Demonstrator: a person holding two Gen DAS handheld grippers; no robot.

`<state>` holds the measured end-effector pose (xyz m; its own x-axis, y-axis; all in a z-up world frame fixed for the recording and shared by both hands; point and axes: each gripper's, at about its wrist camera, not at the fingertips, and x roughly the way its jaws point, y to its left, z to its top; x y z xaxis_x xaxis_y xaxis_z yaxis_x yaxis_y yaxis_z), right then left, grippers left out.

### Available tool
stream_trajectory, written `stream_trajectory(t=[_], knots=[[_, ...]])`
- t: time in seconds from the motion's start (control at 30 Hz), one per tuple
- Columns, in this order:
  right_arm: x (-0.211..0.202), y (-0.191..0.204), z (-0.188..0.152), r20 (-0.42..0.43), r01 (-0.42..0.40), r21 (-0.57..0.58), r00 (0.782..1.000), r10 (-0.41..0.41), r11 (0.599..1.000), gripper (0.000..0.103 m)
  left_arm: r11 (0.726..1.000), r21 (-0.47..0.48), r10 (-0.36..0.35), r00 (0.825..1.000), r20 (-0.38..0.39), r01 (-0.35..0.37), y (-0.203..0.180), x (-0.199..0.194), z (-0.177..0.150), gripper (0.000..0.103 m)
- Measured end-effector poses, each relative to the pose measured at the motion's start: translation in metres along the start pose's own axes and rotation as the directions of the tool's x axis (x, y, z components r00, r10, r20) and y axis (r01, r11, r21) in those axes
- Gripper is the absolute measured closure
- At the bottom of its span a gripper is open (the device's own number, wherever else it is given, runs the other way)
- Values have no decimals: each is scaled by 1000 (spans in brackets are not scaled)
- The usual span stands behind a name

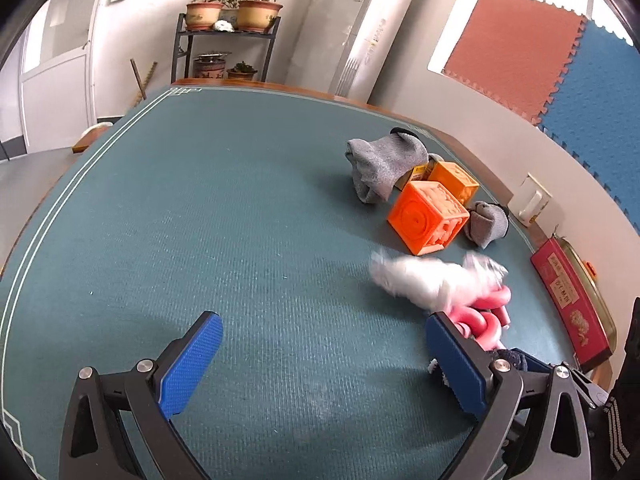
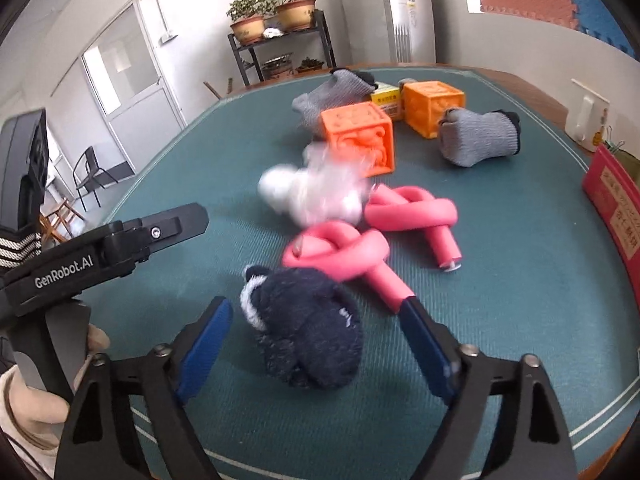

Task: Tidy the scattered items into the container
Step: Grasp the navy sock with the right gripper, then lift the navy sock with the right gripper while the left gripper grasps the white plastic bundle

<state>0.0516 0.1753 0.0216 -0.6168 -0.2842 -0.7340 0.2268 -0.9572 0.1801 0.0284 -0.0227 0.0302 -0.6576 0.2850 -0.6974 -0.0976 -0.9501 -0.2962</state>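
Here, the right tool straddles a navy plush, jaws part-way in but pads apparently not yet pressing; a good grasp means centring on the plush's bulk and squeezing it firmly before lifting. The left tool hangs wide and empty over the bench. Beyond lie knotted pink tubes, a blurred white fluffy toy, orange cubes and grey gloves. A red box sits at the bench's right edge, probably the container.

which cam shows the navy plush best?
Right wrist. The navy plush lies whole and sharp between the open right tongs, pads not touching it. In the left wrist view only a dark sliver peeks out behind the left tongs' right finger.
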Motion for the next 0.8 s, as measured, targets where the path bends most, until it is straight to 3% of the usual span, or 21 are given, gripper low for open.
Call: stream_trajectory(t=[0.17, 0.4, 0.63, 0.8], knots=[[0, -1, -5, -8, 2, -2, 1000, -2, 1000, 49, 999, 33, -9, 1000, -13, 9, -7, 3, -2, 0], [-14, -16, -11, 25, -20, 37, 1000, 19, 999, 52, 997, 61, -34, 998, -50, 37, -15, 11, -4, 0], [-30, -50, -14, 73, 8, 126, 997, -17, 992, 52, 988, -25, -155, 979, -131, 153, -21, 21, 2, 0], [-32, -66, -12, 89, -22, 187, 996, 6, 982, 52, 989, 25, -143, 984, -109, 147, -44, 21, 15, 0]])
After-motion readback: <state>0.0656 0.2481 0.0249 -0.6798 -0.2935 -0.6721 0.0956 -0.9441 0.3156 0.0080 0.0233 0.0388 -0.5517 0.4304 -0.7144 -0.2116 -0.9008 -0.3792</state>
